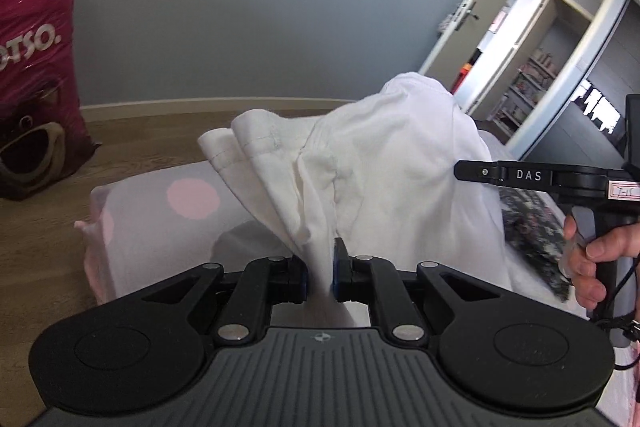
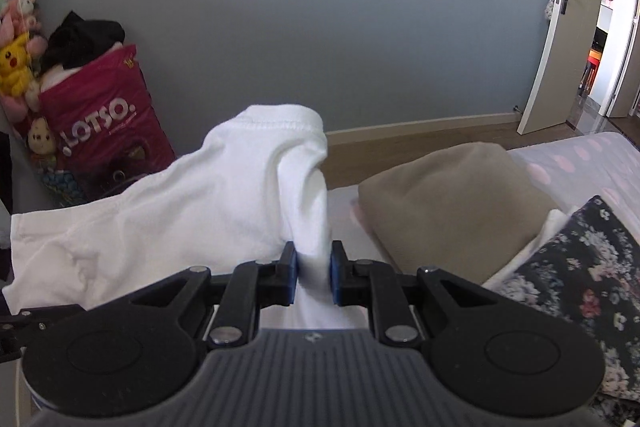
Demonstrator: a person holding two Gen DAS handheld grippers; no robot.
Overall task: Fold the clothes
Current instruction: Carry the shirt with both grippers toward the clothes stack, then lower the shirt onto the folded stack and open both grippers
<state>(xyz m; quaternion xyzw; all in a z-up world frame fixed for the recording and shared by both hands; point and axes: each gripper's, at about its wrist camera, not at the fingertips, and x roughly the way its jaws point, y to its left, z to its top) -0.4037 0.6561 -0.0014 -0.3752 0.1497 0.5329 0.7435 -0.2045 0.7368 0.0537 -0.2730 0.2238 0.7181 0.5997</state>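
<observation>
Because the white shirt (image 1: pixel 384 163) is soft, light and floppy, each hand-held gripper, left (image 1: pixel 319 277) and right (image 2: pixel 314 277), is squeezed nearly shut on a bunched edge, holding it up over the bed (image 1: pixel 160 223).

Your white cotton T-shirt (image 2: pixel 192 195) is hanging over the polka-dot bedsheet (image 2: pixel 580 163), left of the folded beige garment (image 2: pixel 452 199); the floral fabric (image 2: pixel 576 279) is lying right.

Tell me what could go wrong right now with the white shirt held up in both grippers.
1. Each hand-held gripper, left and right, pinches only a bunched bit of the shirt; it may slip out.
2. The fabric hangs crumpled, so a fold could set in creases.
3. The tan garment and floral one lie close; the shirt could land on them.
</observation>
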